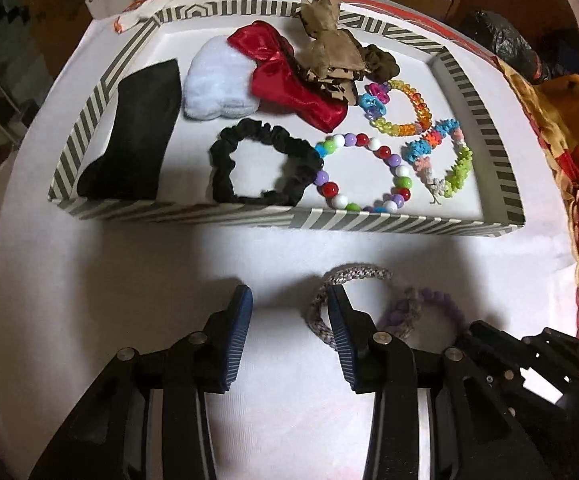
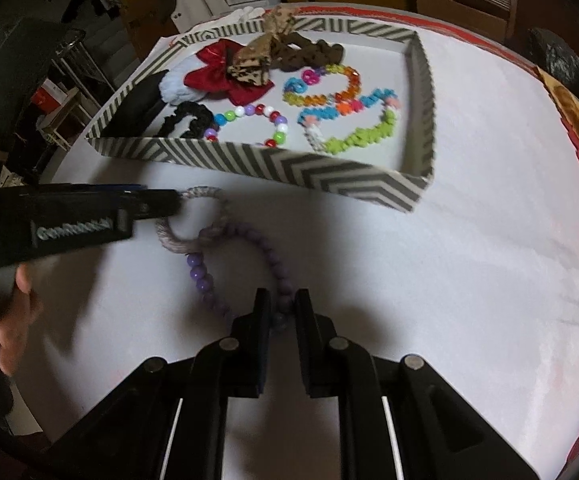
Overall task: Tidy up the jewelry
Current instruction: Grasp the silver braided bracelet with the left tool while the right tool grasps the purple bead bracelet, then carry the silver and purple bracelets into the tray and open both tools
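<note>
Right tongs [image 2: 282, 305] pinch the purple bead bracelet [image 2: 199, 274]; left tongs [image 1: 289, 312] spread, straddling the braided bracelet [image 1: 321, 312].

Our left gripper [image 1: 289, 300] is matte black, its linkage arms joined by round silver pivot pins, and each finger carries a blue ribbed pad [image 1: 238, 336]. Our right gripper [image 2: 282, 304] shows the same black links and silver pins, with white strips along its inner arms. Raised grey lettering marks the left gripper's side. A bare hand [image 2: 11, 312] grips its handle.
</note>
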### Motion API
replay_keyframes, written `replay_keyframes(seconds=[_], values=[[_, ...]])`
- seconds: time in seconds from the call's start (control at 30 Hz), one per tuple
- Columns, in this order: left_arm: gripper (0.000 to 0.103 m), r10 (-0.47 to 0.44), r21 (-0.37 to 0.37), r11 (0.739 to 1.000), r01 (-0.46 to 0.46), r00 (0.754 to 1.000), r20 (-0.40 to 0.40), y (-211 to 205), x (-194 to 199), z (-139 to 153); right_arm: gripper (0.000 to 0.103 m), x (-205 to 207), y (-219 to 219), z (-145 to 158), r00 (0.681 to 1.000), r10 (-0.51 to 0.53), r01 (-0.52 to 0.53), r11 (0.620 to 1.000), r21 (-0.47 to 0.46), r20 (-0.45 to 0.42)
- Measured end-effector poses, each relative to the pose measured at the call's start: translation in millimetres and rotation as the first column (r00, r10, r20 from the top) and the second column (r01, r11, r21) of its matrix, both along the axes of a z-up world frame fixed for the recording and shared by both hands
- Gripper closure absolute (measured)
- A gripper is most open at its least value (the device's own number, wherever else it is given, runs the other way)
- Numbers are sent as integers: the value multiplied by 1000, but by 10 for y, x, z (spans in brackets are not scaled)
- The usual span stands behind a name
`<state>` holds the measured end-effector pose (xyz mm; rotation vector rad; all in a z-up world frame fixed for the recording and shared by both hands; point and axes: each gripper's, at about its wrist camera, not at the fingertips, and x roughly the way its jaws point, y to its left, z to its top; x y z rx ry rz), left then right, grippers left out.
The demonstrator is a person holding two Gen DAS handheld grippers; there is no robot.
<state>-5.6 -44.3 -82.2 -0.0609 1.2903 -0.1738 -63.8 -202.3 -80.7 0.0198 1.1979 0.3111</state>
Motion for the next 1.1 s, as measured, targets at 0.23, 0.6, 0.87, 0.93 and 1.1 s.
replay_keyframes(seconds=[0.23, 0.6, 0.87, 0.93, 1.1], values=[[71, -43, 35, 999, 42, 999, 26, -110, -60, -39, 81, 18, -20, -1, 1000, -12, 13, 1000, 16, -6], [103, -41, -88, 995, 45, 998, 52, 135, -203, 120, 94, -45, -98, 189, 997, -42, 41, 999, 21, 67], [103, 0, -57, 998, 9, 987, 163, 303, -295, 596, 94, -93, -214, 727, 987, -54, 44, 997, 68, 151], [103, 8, -45, 999, 1, 982, 187, 330, -269, 695, 94, -92, -231, 826, 983, -57, 47, 997, 63, 172], [103, 17, -20, 1000, -13, 971, 240, 372, -242, 865, 94, -46, -280, 1052, 975, -69, 58, 997, 60, 209]])
